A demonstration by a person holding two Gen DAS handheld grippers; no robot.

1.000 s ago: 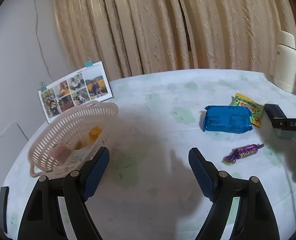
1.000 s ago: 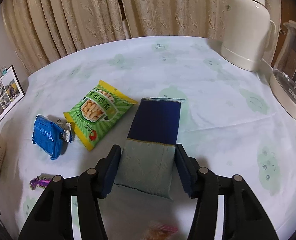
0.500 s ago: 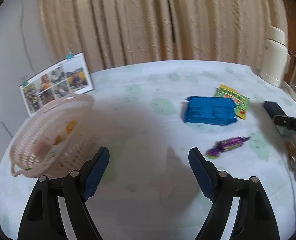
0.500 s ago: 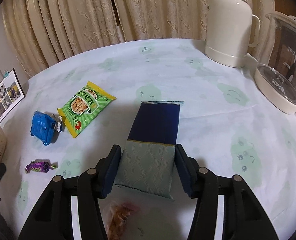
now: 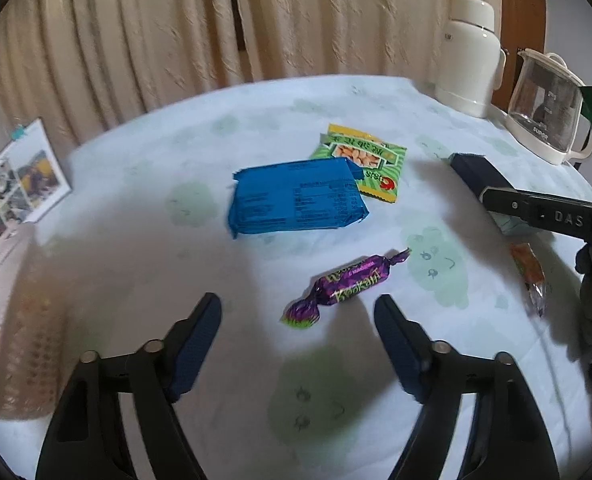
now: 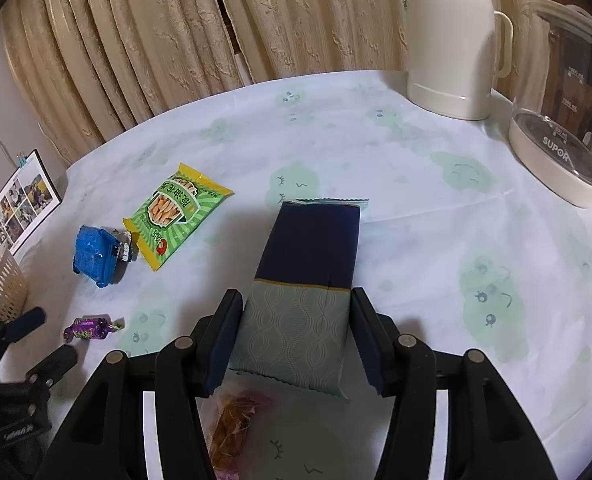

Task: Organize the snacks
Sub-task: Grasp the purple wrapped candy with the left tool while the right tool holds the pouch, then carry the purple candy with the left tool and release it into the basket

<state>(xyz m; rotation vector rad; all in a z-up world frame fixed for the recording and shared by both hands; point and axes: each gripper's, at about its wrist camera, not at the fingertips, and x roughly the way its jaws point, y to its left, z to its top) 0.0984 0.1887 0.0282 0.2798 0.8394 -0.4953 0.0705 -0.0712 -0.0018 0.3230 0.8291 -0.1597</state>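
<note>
The left claw (image 5: 298, 344) had swung from the pale lattice basket (image 5: 3, 320) toward the purple twist-wrapped candy (image 5: 346, 286) at lower centre, spread wide; closing squarely across its middle seemed wisest.

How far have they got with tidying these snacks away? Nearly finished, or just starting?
Early on, by the look of it. The basket seems to hold a few items, though it is blurred. The right gripper is shut on the navy packet; the left gripper hangs open by the purple candy. On the table, the blue packet, green bag and orange snack remain.
</note>
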